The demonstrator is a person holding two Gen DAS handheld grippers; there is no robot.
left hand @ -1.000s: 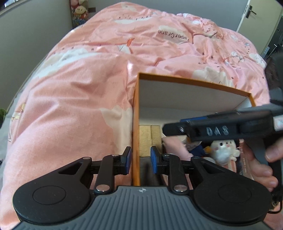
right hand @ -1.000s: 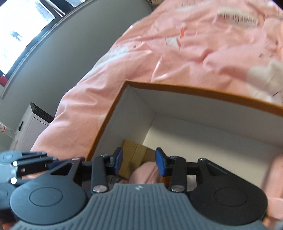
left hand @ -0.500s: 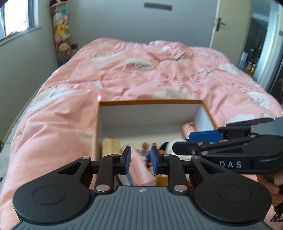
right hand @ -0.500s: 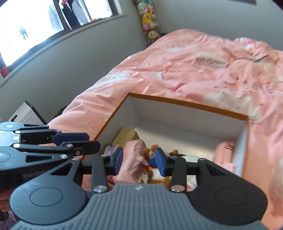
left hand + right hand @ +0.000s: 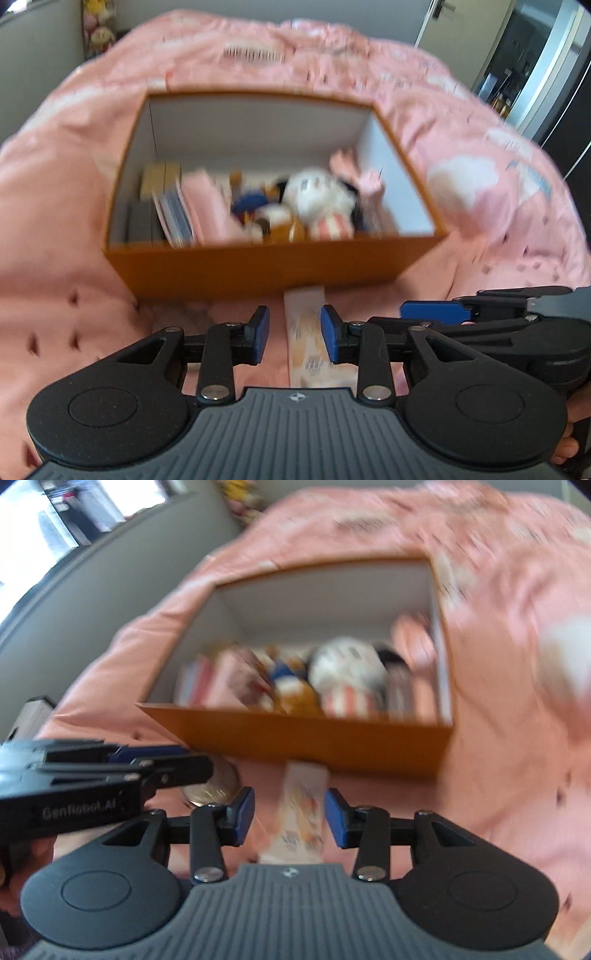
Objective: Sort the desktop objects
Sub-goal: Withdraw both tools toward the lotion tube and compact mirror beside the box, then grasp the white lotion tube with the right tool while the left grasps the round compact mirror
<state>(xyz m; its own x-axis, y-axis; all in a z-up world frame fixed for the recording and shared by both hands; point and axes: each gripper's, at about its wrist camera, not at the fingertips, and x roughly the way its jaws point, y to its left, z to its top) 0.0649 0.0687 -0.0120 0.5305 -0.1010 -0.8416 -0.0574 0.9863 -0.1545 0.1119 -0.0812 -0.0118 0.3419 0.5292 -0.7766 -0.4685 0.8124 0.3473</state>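
An orange box (image 5: 266, 266) with white inner walls sits on the pink quilt and holds plush toys (image 5: 317, 199), books and pink items. A flat pink-and-white packet (image 5: 306, 332) lies on the quilt just in front of the box. My left gripper (image 5: 294, 339) hovers over it, its jaws opening, and the pads do not touch the packet. My right gripper (image 5: 290, 816) is open above the same packet (image 5: 301, 805), with a gap on both sides. Each gripper shows in the other's view: the right gripper (image 5: 432, 312) and the left gripper (image 5: 147, 760).
A round metallic disc (image 5: 216, 786) lies on the quilt left of the packet, partly under the left gripper. The pink quilt (image 5: 74, 221) covers the bed all around the box. A grey wall and a white cabinet (image 5: 29, 716) stand to the left, a door to the far right.
Both grippers have drawn back from above the box's inside to the quilt in front of it. The left jaws have widened. The packet has come into view between the fingers.
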